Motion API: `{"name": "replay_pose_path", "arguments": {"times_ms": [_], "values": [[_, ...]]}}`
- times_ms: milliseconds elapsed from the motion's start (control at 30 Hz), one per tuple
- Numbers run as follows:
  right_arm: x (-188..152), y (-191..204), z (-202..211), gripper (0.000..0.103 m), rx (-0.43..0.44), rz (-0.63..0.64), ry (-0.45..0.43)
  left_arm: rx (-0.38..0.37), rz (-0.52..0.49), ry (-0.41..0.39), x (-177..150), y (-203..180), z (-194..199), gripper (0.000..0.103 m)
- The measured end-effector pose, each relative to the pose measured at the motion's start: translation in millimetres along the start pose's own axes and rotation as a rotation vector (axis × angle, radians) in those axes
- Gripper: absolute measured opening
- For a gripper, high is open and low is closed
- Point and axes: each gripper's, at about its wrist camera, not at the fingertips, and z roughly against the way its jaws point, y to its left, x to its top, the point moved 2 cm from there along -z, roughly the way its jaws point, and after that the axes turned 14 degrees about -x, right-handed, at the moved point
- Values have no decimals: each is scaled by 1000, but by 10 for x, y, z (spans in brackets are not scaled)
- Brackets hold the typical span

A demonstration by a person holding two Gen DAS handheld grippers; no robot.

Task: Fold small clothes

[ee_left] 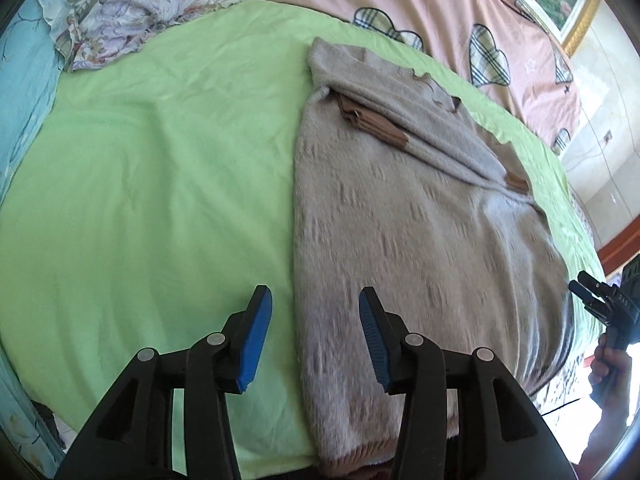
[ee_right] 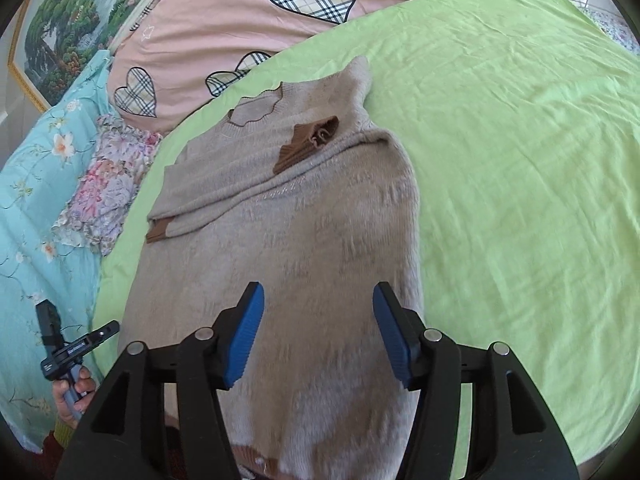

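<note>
Beige knit sweater (ee_right: pixel 280 248) lies flat on the green sheet (ee_right: pixel 520 160) of the bed, both sleeves folded across its chest, brown cuffs (ee_right: pixel 308 142) showing, hem toward the cameras. Left gripper (ee_left: pixel 316 336) hovers over its edge, fingers spread and holding nothing; right gripper (ee_right: pixel 318 334) hangs above its lower body, likewise spread. Pink heart-print quilt (ee_right: pixel 240 20) and floral pillow (ee_left: pixel 132 8) lie beyond it.

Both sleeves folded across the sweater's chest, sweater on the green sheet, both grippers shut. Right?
Not quite: both grippers are open. The left wrist view shows the left gripper with its blue pads spread apart and nothing between them; the right wrist view shows the same for the right gripper. The rest holds: sleeves folded across the sweater, on the green sheet.
</note>
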Motion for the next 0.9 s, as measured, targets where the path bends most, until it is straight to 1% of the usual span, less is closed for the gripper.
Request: {"name": "replay_pose_path", "arguments": {"times_ms": [133, 233, 333, 400, 467, 567, 667, 833, 867, 900], "values": [[-241, -138, 143, 58, 28, 29, 25, -29, -26, 41, -259, -58, 47, 49], [-420, -260, 233, 58, 68, 27, 53, -51, -38, 68, -443, -102, 78, 50], [-606, -361, 333, 58, 66, 63, 79, -64, -64, 92, -628, -152, 100, 51], [-714, -373, 366, 58, 67, 90, 96, -72, -66, 105, -718, -164, 82, 54], [-822, -361, 355, 58, 77, 113, 122, -76, -70, 120, -783, -184, 62, 54], [-970, -292, 285, 58, 75, 166, 159, -91, -85, 153, -876, -223, 28, 54], [-1096, -202, 182, 58, 71, 216, 183, -107, -77, 182, -933, -203, -37, 53], [-1161, -91, 15, 60, 77, 234, 181, -162, -40, 199, -937, -152, -149, 48], [-1177, -87, -2, 60, 76, 236, 183, -164, -46, 199, -943, -146, -147, 43], [-1191, -85, -23, 56, 71, 246, 187, -164, -54, 201, -953, -141, -141, 31]]}}
